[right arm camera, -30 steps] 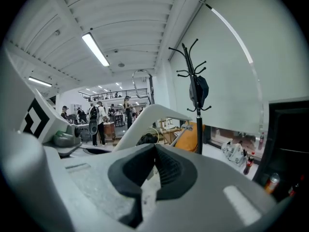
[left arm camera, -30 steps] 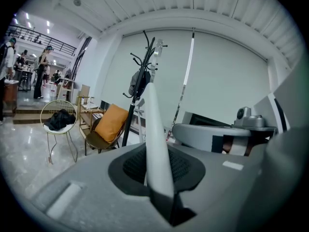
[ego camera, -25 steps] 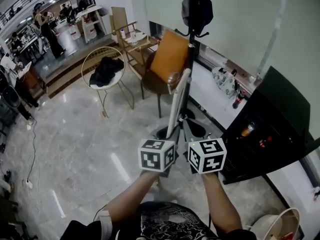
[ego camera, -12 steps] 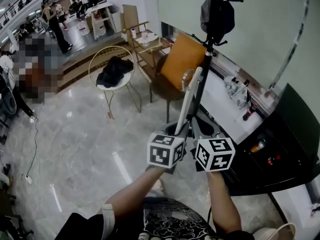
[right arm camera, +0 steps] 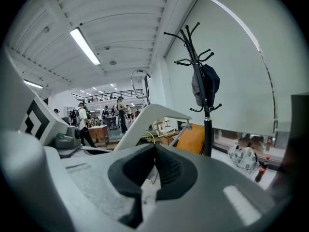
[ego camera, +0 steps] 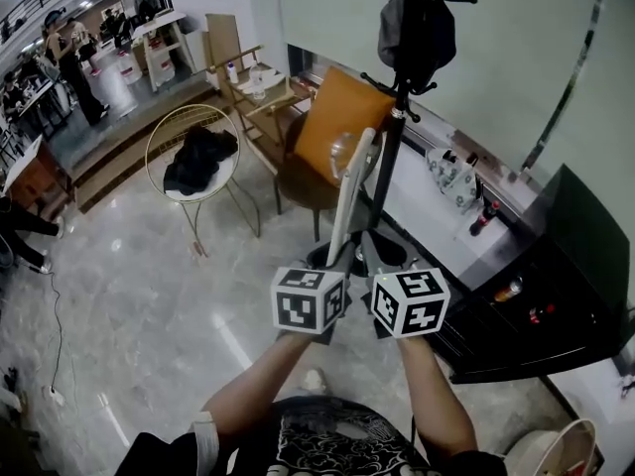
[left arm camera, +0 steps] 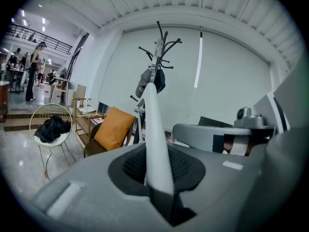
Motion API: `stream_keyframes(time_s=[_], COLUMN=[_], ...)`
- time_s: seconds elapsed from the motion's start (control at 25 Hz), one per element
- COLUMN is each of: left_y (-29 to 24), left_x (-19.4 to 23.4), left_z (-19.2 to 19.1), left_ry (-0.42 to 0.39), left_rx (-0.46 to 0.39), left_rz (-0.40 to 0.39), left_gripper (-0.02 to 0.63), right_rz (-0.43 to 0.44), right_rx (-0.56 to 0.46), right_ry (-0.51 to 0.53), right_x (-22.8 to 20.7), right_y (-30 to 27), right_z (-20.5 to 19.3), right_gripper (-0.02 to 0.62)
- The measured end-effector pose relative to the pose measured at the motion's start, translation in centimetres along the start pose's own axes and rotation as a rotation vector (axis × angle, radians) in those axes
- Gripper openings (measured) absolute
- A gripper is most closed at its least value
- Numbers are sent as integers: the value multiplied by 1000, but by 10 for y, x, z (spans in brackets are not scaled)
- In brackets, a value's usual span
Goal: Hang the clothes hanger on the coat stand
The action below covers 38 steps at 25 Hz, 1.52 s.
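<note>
Clothes hanger (ego camera: pixel 349 201) to peg is the job, and the step in hand looks like the carry toward the stand, with the hanging not yet done.

The coat stand (ego camera: pixel 390 167) fills the upper middle of the head view. Its black pole runs down to a base just above the two marker cubes, and a dark bag (ego camera: pixel 417 28) already hangs from its upper pegs. In the left gripper view the stand sits upper centre, beyond the hanger and apart from it, so the hook has not reached any peg.

The hanger is white. It stands nearly upright in the middle of the head view, leaning slightly right, its lower end down at the grippers and its hook at the top, beside the pole in that picture.

The next move, as I judge it, calls for lifting the hanger higher and closer. The hook must then be turned over a free peg, clear of the bag, before either grip lets go.

The left gripper (left arm camera: pixel 159 187) has its jaws part-way apart and clamped on the hanger's thick white arm, which rises straight out from between the pads. The right gripper (right arm camera: pixel 150 178) has its jaws almost together, pinching a thin white edge at the hanger's lower end, with the arm sweeping up and left from it.
</note>
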<state>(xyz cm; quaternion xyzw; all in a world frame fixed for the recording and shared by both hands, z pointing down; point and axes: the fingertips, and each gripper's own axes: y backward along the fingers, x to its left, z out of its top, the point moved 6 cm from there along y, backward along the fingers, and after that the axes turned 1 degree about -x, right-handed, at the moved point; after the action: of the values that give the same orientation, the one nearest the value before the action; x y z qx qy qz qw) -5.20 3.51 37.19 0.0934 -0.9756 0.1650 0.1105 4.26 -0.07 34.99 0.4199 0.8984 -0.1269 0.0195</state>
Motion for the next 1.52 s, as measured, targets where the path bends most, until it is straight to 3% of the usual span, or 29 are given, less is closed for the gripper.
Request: stream_keyframes(time_s=[0.64, 1.0, 1.52], left_y=[-60, -96, -176], left_x=[75, 92, 102], left_z=[25, 30, 55], left_ry=[14, 16, 18], left_rx=[24, 38, 23], left_rz=[-93, -71, -11], left_gripper=[69, 69, 69], right_rz=[-115, -99, -49], right_rx=[23, 27, 21], right_ry=[-21, -33, -6], right_x=[-12, -39, -113], right_y=[-83, -117, -169], right_z=[10, 9, 32], right_gripper=[0, 0, 0])
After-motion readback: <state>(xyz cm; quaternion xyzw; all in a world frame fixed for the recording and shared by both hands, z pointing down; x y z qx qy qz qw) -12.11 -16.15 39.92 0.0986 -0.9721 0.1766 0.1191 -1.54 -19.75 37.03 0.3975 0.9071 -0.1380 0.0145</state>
